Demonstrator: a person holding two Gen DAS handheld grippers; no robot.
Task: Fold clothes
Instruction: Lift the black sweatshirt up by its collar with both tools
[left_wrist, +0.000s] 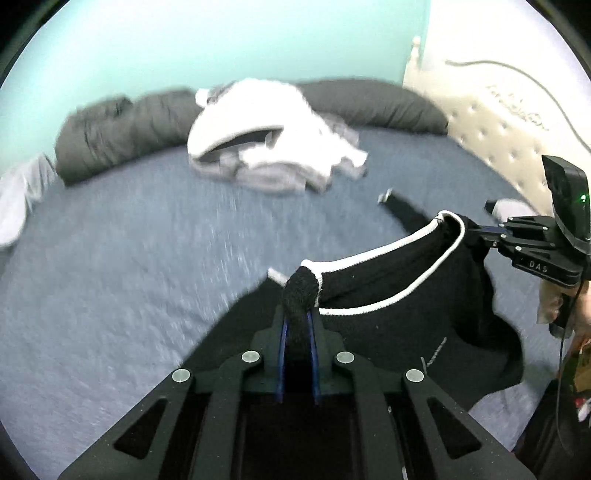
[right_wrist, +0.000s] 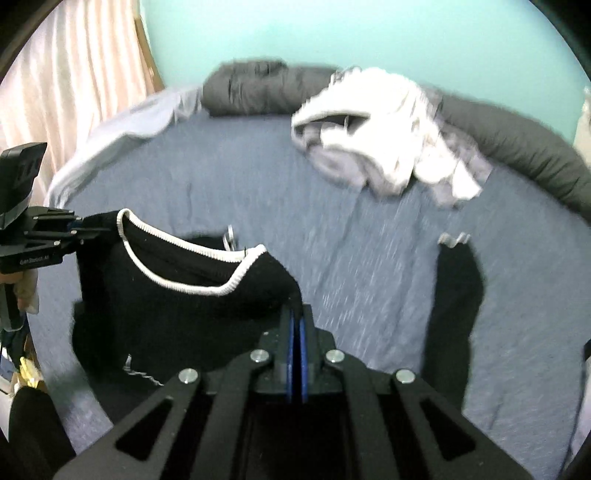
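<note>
A black sweater (left_wrist: 388, 295) with a white-trimmed neckline hangs between two grippers above a blue bed (left_wrist: 129, 277), its collar edge running straight from the left gripper (left_wrist: 297, 306) at one shoulder to the right gripper (right_wrist: 297, 314) at the other — neither hand is nearer. Both sets of jaws are pinched tight on knit fabric at their very tips. The body droops below the jaws, one sleeve (right_wrist: 454, 295) trailing limp on the bed — dark, thick, lightly bunched.
</note>
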